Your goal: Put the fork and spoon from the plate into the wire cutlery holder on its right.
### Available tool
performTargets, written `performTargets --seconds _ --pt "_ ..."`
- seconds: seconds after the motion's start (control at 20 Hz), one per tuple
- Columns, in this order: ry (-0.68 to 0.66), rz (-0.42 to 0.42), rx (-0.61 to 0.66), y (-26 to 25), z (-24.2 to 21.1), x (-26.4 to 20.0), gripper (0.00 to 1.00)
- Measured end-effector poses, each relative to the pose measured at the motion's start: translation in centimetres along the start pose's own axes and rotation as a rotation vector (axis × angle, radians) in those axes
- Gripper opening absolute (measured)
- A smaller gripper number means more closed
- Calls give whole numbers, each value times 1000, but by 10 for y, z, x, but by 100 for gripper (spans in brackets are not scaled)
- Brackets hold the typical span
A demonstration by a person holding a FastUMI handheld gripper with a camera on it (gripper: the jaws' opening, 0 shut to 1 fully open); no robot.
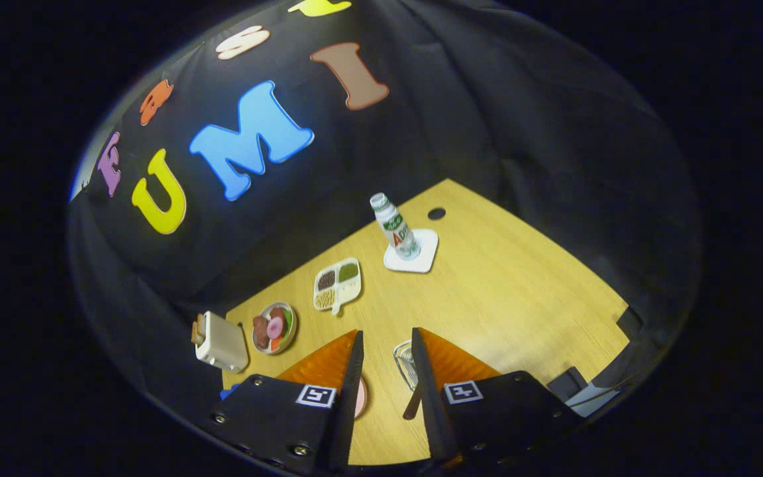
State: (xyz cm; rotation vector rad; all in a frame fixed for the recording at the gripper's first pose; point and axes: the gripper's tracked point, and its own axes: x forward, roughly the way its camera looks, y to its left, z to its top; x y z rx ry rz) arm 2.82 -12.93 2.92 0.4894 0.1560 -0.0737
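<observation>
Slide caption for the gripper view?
Open claw above wooden table, wire cutlery holder and pink plate between its fingers, bottle beyond.

The tongs [387, 348] hang open above the wooden tabletop [520, 298], with the wire cutlery holder [405, 361] and a dark handle [412, 404] against the right finger, and a pink plate [361, 396] edge beside the left finger. Farther off stand a bottle [395, 226] on a white coaster [424, 255], a divided tray [337, 284], a bowl of food [274, 327] and a toaster [220, 342] at far left.
</observation>
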Motion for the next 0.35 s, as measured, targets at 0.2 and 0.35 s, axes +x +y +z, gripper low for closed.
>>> performTargets --seconds 0.2,0.35 --pt "-320 -41 -153 25 59 -25 45" --pt "-529 -70 -308 55 97 -51 45"
